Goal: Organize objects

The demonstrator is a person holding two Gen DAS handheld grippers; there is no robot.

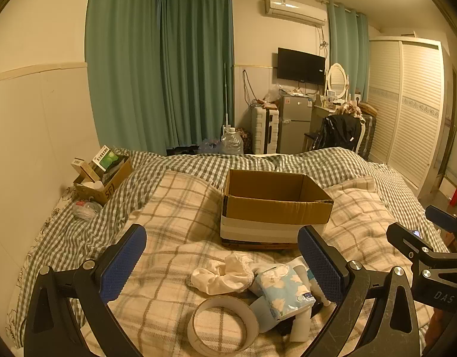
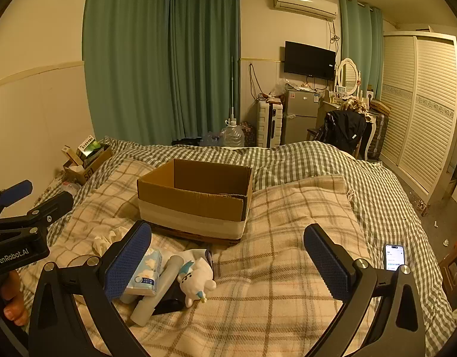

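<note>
An open cardboard box (image 1: 276,208) (image 2: 195,199) stands on the plaid blanket, empty as far as I can see. In front of it lies a small heap: a tape roll (image 1: 224,324), a crumpled white cloth (image 1: 222,273), a blue-and-white tissue pack (image 1: 283,291) (image 2: 146,270), a white tube (image 2: 158,288) and a white plush toy (image 2: 195,279). My left gripper (image 1: 222,264) is open above the heap, holding nothing. My right gripper (image 2: 228,255) is open and empty, with the heap by its left finger.
A second box full of packets (image 1: 102,175) (image 2: 87,157) sits at the bed's far left by the wall. A phone (image 2: 394,257) lies on the bed at the right edge. Beyond the bed are curtains, a fridge, a chair and a wardrobe.
</note>
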